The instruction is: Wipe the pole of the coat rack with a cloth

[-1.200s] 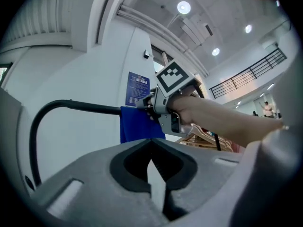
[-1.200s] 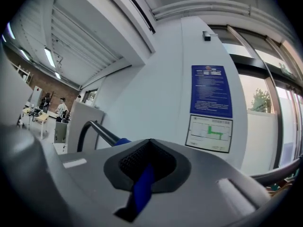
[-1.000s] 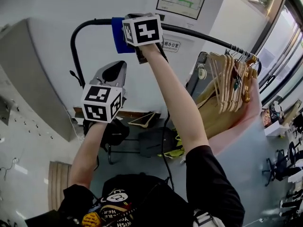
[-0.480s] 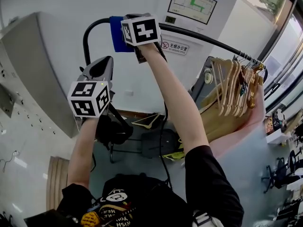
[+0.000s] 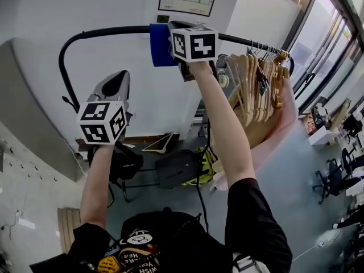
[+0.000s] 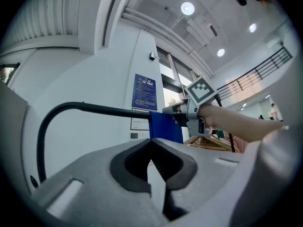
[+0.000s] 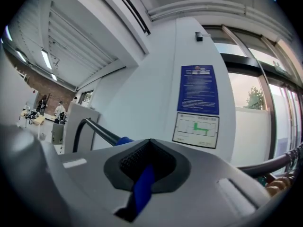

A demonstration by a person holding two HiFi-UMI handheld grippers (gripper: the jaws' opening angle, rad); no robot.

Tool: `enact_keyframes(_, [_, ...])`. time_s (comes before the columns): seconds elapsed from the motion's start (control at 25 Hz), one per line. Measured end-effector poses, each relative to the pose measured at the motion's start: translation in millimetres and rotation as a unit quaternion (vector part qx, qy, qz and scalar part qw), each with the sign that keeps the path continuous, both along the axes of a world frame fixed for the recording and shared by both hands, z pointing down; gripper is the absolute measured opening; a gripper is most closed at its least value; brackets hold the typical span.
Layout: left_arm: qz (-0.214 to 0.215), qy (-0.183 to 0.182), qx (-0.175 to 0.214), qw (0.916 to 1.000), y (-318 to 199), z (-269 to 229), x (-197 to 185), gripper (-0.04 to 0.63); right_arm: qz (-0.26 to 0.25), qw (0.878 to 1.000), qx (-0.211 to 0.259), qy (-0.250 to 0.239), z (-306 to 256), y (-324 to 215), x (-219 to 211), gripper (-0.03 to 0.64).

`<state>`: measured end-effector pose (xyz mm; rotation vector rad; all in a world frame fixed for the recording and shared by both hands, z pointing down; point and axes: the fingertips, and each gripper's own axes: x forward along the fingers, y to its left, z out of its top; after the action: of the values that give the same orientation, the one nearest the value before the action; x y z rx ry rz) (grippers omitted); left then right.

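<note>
From the head view, the right gripper [image 5: 177, 34] is raised to the black pole [image 5: 108, 32] of the coat rack, its marker cube covering most of its body, so the jaws themselves are hard to see there. The blue cloth [image 5: 159, 45] hangs over the pole just left of that cube and hides the stretch of pole beneath it. Left of the cloth the pole runs bare to its downward bend. To the right only a short bare length shows before the bunched wooden hangers [image 5: 250, 87]. The left gripper [image 5: 118, 79] is held lower and to the left, well apart from the pole. The foot of the rack is lost behind the person's arms and the dark bags [image 5: 176, 169] on the floor. In the left gripper view, the left gripper [image 6: 151, 143] has its jaws closed tip to tip with nothing between them. Beyond, the cloth [image 6: 165, 126] sits on the pole [image 6: 94, 109]. In the right gripper view, the right gripper [image 7: 147, 160] is clamped on a strip of cloth [image 7: 142, 188]. The pole [image 7: 97, 129] shows far left, while the hangers [image 7: 279, 183] are cut off at the right edge.
</note>
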<state>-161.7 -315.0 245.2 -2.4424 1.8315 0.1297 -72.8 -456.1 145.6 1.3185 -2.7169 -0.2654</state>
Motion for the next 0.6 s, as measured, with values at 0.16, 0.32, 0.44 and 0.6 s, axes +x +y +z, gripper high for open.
enact_keyframes(0.16, [0.026, -0.003, -0.004, 0.9996, -11, 3, 35, 0.002, 0.058, 0.998, -0.014, -0.034, -7, -29, 94, 0.000])
enact_keyframes(0.32, [0.040, -0.004, -0.007, 0.9992, -17, 8, 51, 0.002, 0.113, 0.991, -0.024, -0.062, -9, -50, 169, 0.000])
enact_keyframes(0.44, [0.044, -0.002, -0.008, 0.9990, -21, 7, 55, 0.002, 0.122, 0.990, -0.026, -0.065, -9, -56, 184, 0.001])
enact_keyframes(0.6, [0.049, -0.005, -0.009, 0.9987, -21, 8, 59, 0.002, 0.122, 0.990, -0.015, -0.068, -9, -51, 187, 0.001])
